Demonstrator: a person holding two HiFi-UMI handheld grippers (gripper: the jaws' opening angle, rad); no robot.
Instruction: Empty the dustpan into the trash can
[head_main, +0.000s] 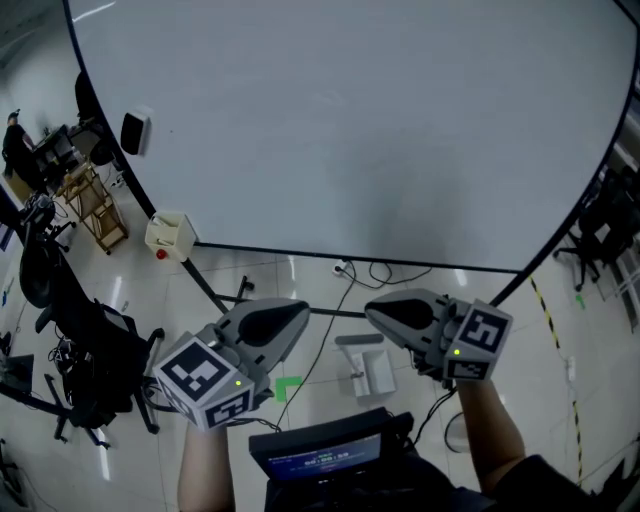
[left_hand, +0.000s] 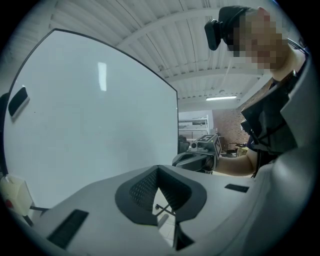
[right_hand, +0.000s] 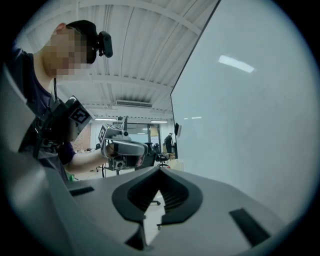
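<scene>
- Both the left gripper (head_main: 297, 314) and the right gripper (head_main: 376, 311) have their jaws pressed together with nothing between them. They are held side by side, near level, in front of a whiteboard (head_main: 350, 130).
- No view shows the dustpan or the trash can, so I cannot tell where either lies. Empty jaws fit a dustpan yet to be fetched as well as one already tipped and put down.
- Either way, good practice here is to keep the tips off the board and watch the cable (head_main: 345, 295) trailing on the floor (head_main: 560, 400).
- The gripper shells are matt grey plastic, and the dark ribbed pads meet in a V.
- The board is smooth, glossy white in a thin dark frame. The floor is pale and shiny and mirrors the lamps.
- A boxy white holder (head_main: 170, 234) sits at the board's lower corner.
</scene>
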